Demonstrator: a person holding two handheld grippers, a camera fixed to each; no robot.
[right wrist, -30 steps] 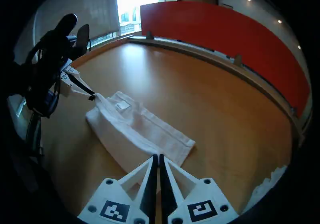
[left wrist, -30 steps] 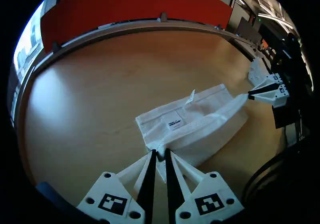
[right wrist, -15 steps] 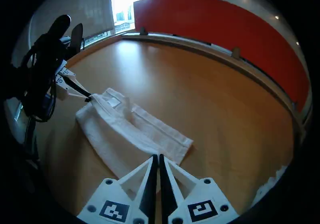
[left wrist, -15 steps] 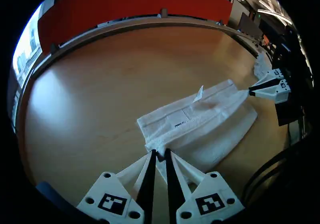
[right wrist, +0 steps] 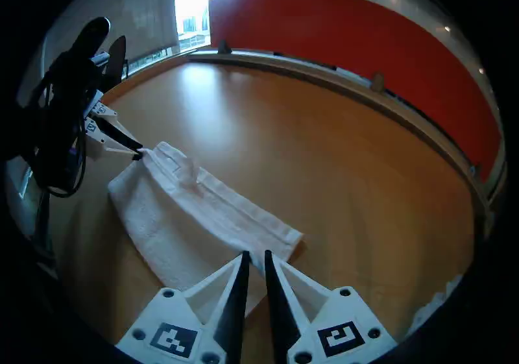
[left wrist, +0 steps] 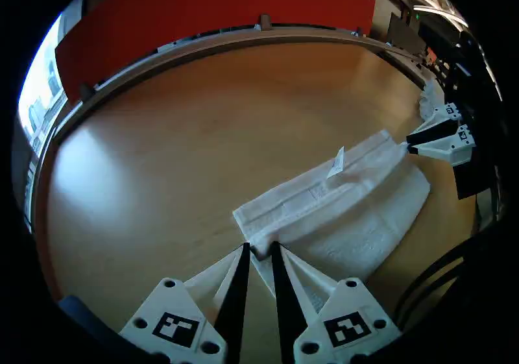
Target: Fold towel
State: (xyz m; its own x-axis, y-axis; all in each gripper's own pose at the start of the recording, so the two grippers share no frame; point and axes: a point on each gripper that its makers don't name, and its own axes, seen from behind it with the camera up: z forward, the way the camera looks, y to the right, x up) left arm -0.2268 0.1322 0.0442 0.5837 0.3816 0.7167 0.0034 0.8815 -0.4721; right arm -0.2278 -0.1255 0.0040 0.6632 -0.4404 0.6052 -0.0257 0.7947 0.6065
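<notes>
Left gripper view showed the towel [left wrist: 337,208] lying flat on the table [left wrist: 162,156] as a long doubled strip, its hemmed edge on the far side and a small tag [left wrist: 337,161] standing up from that hem. One end corner of the strip sat in the gap of the left gripper [left wrist: 259,250], whose jaws stood a narrow way apart, with the cloth between them and not visibly squeezed. The opposite end met the tips of the right gripper [right wrist: 254,257], seen farther off at the right of that view. In the right gripper view the near end of the strip lay just at and under its jaws, which were likewise slightly parted, with the wood showing in the gap lower down. The fold looked laid down with its layers roughly square, so the step in hand seemed to be letting go of the two corners at the close of one fold. By that reading, the next move called for opening both jaws wider and drawing them back low and straight, so that the top layer was not dragged off the one beneath. After that the short ends could be taken up to halve the strip. Beyond the table's curved edge stood a red panel [left wrist: 194,7].
</notes>
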